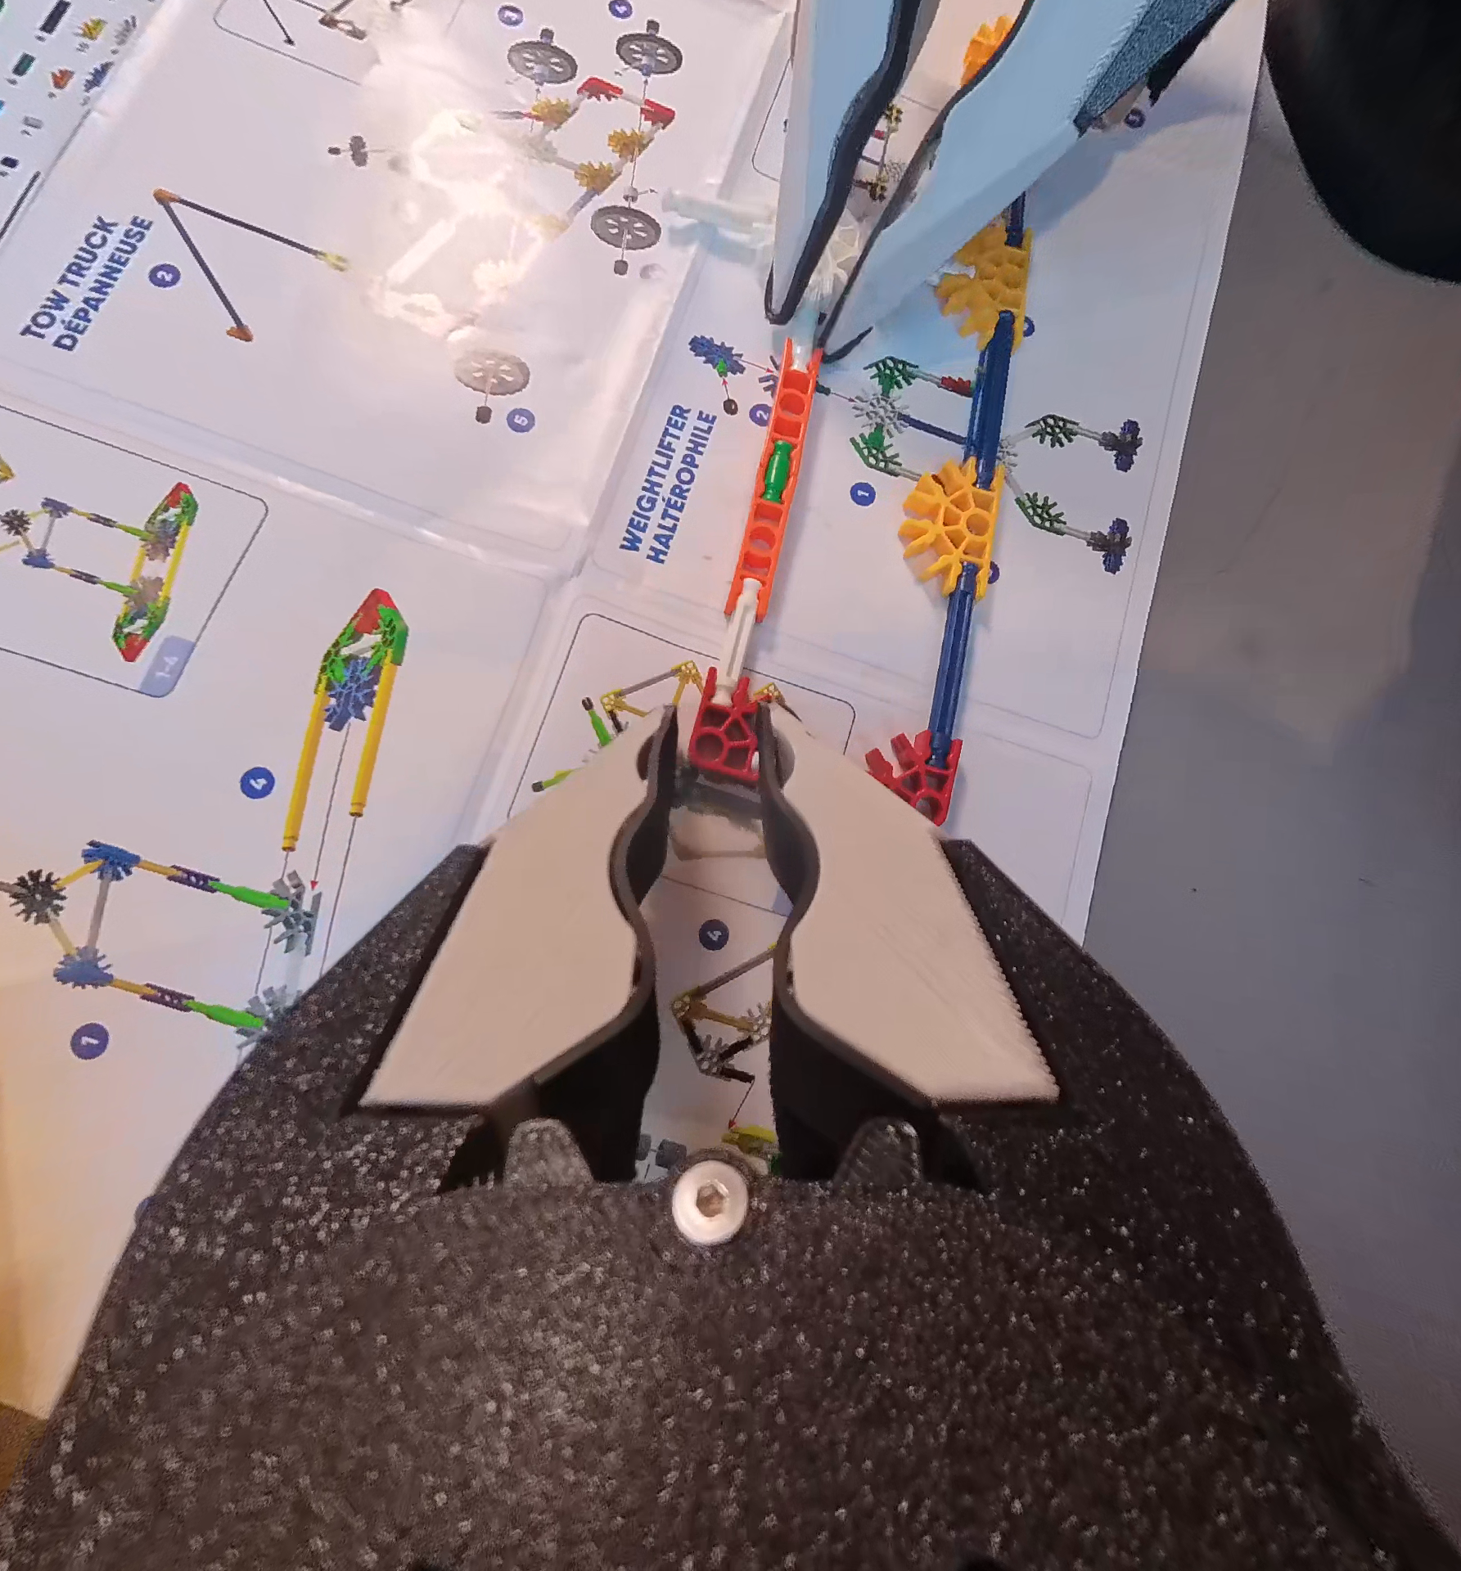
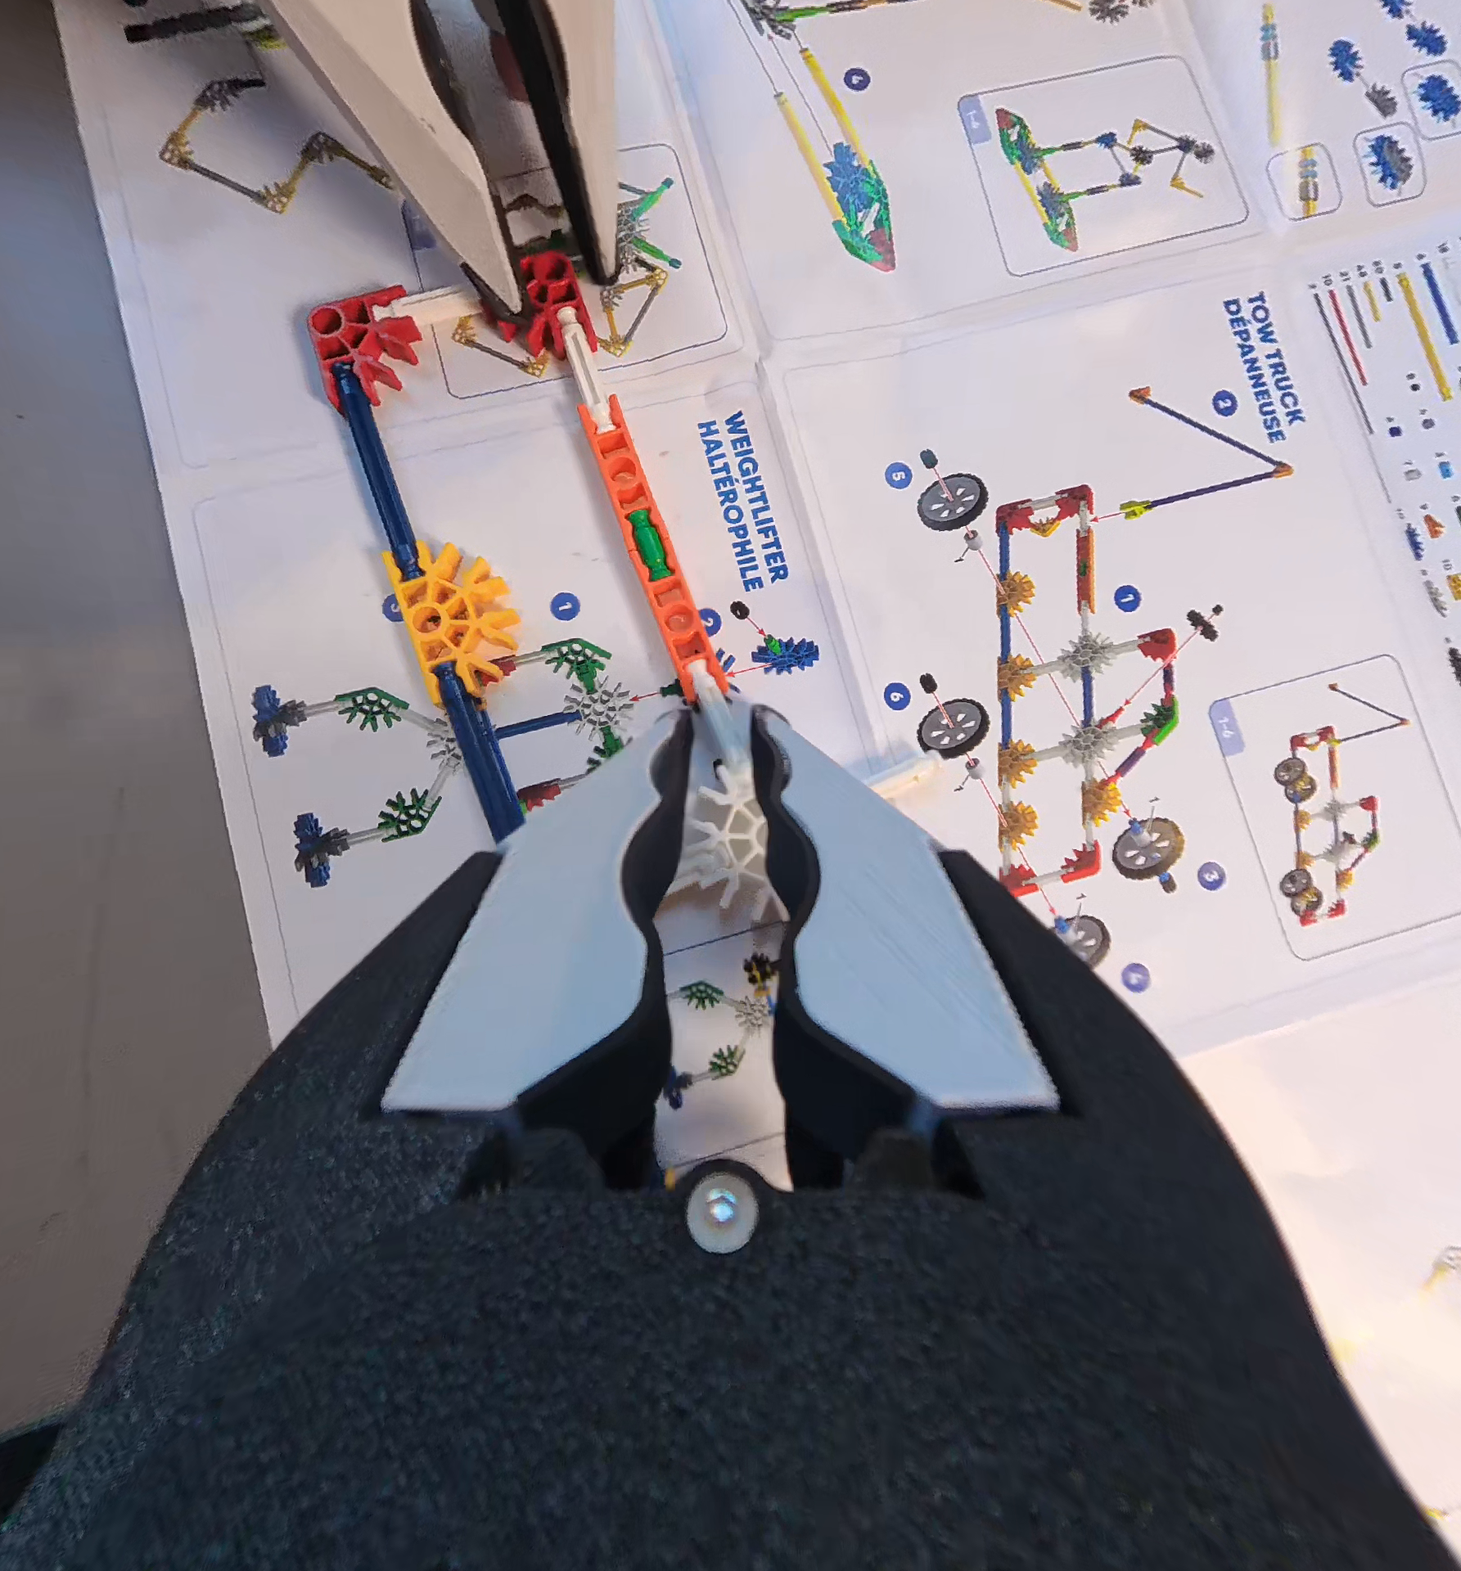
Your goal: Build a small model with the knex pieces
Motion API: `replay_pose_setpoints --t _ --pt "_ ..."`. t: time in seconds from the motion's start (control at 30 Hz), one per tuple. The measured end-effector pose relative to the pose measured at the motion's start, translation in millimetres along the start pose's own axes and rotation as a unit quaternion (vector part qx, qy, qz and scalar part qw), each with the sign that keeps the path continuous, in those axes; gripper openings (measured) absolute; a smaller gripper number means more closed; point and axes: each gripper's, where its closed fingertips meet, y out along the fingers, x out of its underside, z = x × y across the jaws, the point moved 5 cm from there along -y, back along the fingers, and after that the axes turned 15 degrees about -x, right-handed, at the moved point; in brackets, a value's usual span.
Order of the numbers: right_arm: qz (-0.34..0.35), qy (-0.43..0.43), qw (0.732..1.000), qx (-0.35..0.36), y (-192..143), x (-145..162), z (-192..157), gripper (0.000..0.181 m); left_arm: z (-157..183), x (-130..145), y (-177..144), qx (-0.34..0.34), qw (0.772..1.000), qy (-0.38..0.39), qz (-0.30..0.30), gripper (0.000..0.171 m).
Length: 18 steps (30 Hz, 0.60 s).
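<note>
Right, your left gripper [image 1: 716,733] had its fingers nearly closed, pinched on the red connector [image 1: 725,738] at the near end of the toy frame. Your right gripper [image 2: 720,733] was just as narrow, clamped around the white snowflake connector [image 2: 731,837] at the far end. Between them ran the orange strut [image 1: 776,476], a small green peg [image 1: 777,471] seated in its middle and a short white rod [image 1: 735,638] linking it to the red piece. Just beside it lay the blue rod [image 1: 958,646] with two yellow connectors [image 1: 955,520] and a second red connector [image 1: 915,769] at its corner. Everything rested on the printed instruction sheet [image 1: 420,527], at its edge by the grey table [image 1: 1322,765].

These looked like light, stiff plastic parts, smooth enough to slip, and the snap joints would likely pop apart if twisted, so the chunky connectors seemed the sound places to grip, not the thin rods.

Your right gripper's fingers covered most of the white connector, and you couldn't tell how fully its rod was seated. In the left wrist view, the far end of the blue rod vanished behind that gripper.
</note>
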Motion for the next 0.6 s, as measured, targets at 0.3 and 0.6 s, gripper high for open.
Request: replay_pose_setpoints --t 0.3,0.6 --pt "-0.018 -0.055 0.997 -0.04 8 -13 2 0.009 0 -3 3 -0.02 0.999 0.032 0.02 0.012" --pt "0.069 -0.197 0.968 0.141 -24 -31 3 0.009 -33 -21 -18 0.027 0.979 -0.147 0.14 0.038"
